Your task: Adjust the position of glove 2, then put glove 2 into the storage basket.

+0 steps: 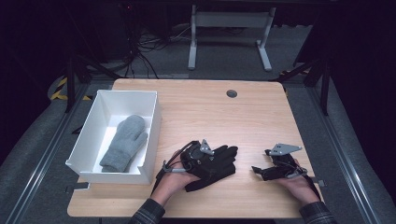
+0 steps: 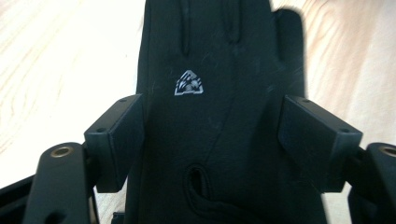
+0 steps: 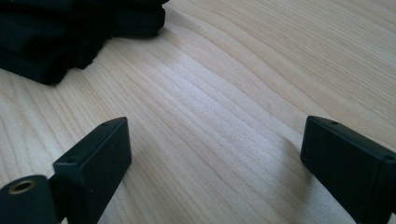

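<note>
Wooden table (image 1: 219, 116) in a dark room, black glove (image 2: 219, 116) under my left gripper (image 1: 201, 156).

My left gripper hangs over the glove with its jaws spread to either side of the palm, pads clear of the cloth, so nothing is pinched; I judge it lined up for a grab. My right gripper (image 1: 268, 170) waits off to the side, jaws wide over bare wood. A grey mitten (image 1: 123, 142) already lies in the white box (image 1: 149, 135) beyond my left gripper.

A mitten (image 1: 123, 143) lies in the box (image 1: 89, 122) at the table's (image 1: 201, 112) left, a glove (image 1: 219, 163) just right of it.
</note>
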Demonstrator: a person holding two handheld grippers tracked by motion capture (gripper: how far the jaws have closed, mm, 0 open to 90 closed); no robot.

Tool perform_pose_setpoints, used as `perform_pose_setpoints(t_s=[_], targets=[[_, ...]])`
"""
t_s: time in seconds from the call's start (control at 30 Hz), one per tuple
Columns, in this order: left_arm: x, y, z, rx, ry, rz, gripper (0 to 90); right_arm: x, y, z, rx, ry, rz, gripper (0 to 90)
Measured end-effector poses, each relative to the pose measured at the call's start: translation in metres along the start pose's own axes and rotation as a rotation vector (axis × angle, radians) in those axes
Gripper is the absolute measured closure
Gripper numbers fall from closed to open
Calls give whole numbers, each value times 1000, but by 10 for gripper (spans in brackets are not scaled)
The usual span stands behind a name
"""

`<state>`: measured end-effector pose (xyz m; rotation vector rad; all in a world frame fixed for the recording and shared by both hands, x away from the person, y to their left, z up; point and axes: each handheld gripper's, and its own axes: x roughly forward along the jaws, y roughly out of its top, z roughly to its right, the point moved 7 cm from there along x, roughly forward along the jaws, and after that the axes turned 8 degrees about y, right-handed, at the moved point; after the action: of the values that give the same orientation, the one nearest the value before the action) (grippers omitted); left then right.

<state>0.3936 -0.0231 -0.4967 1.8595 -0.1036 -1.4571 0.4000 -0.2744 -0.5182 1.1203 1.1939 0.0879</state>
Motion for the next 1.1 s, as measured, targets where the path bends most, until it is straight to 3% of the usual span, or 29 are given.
perform_pose_setpoints(t_s=[0.17,0.6,0.73,0.8,0.9,0.97,1.0,1.03,1.1], targets=[[7,-3,-1,-3,15,-22,193,0,0,0,0,0,0,89],[12,-7,-3,-12,-12,-7,199,0,0,0,3,-3,0,87],[14,-9,-3,-58,-37,-4,189,1,1,0,3,-3,1,88],[14,-9,-3,-53,-46,-6,192,1,1,0,3,-3,1,87],[12,-8,0,-46,-64,-4,262,1,1,0,4,-3,1,87],[9,-8,3,-29,-106,-9,396,1,1,0,4,-3,1,87],[9,-8,3,-29,-106,-9,469,1,1,0,3,-3,1,87],[8,-8,5,-27,-123,-15,469,1,1,0,3,-3,1,87],[6,-8,7,-32,-149,-28,593,1,1,0,3,-4,2,87]])
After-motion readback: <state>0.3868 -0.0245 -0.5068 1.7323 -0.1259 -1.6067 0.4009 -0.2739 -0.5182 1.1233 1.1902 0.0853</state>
